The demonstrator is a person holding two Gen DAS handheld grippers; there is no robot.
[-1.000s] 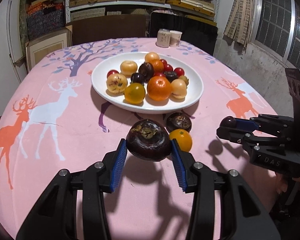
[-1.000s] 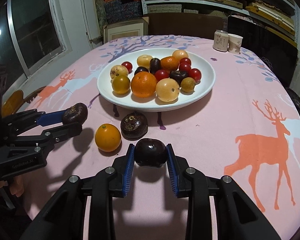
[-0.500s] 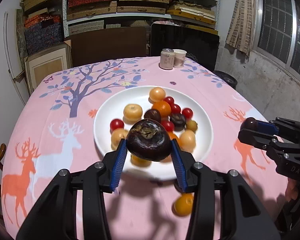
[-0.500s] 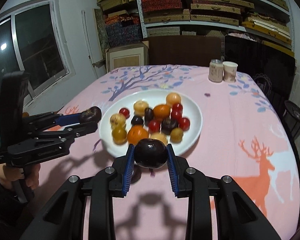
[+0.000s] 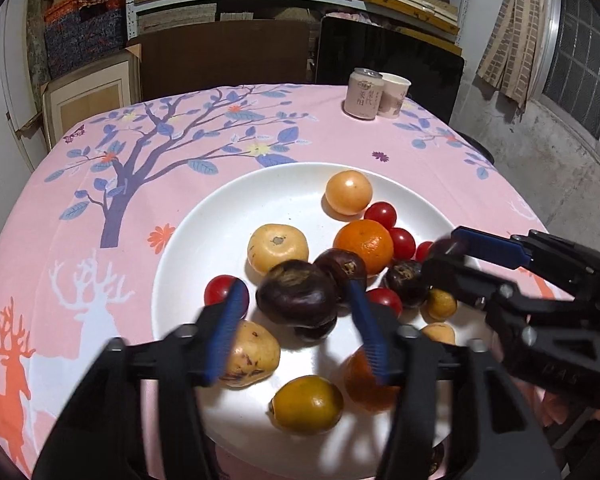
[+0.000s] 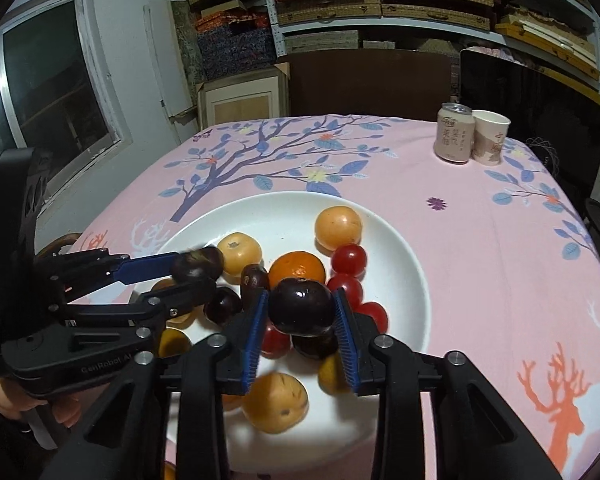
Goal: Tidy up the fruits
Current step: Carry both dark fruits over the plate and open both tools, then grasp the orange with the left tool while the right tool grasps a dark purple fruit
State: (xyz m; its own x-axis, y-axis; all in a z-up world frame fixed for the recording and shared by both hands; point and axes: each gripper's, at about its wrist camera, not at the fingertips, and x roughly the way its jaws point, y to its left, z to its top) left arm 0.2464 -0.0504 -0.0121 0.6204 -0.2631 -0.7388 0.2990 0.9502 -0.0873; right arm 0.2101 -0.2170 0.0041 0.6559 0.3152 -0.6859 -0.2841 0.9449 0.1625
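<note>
A white plate (image 5: pixel 220 220) (image 6: pixel 396 264) on the pink tablecloth holds several fruits: oranges, yellow fruits, red cherry tomatoes and dark purple ones. My left gripper (image 5: pixel 296 320) is over the plate with its jaws spread wider than the dark brown-purple fruit (image 5: pixel 298 299) between them; the fruit seems loose and blurred. It also shows in the right wrist view (image 6: pixel 198 265). My right gripper (image 6: pixel 300 322) is over the plate, shut on a dark purple plum (image 6: pixel 301 306), which also shows in the left wrist view (image 5: pixel 446 246).
A drink can (image 5: pixel 364 94) (image 6: pixel 454 132) and a paper cup (image 5: pixel 394 96) (image 6: pixel 490 136) stand at the table's far right. Shelves with boxes, a framed picture and dark panels are behind the table. A window is on each side wall.
Both grippers have moved forward and down from above the table's front to over the plate. My left gripper's jaws have spread apart from the dark fruit. The right gripper still holds its plum.
</note>
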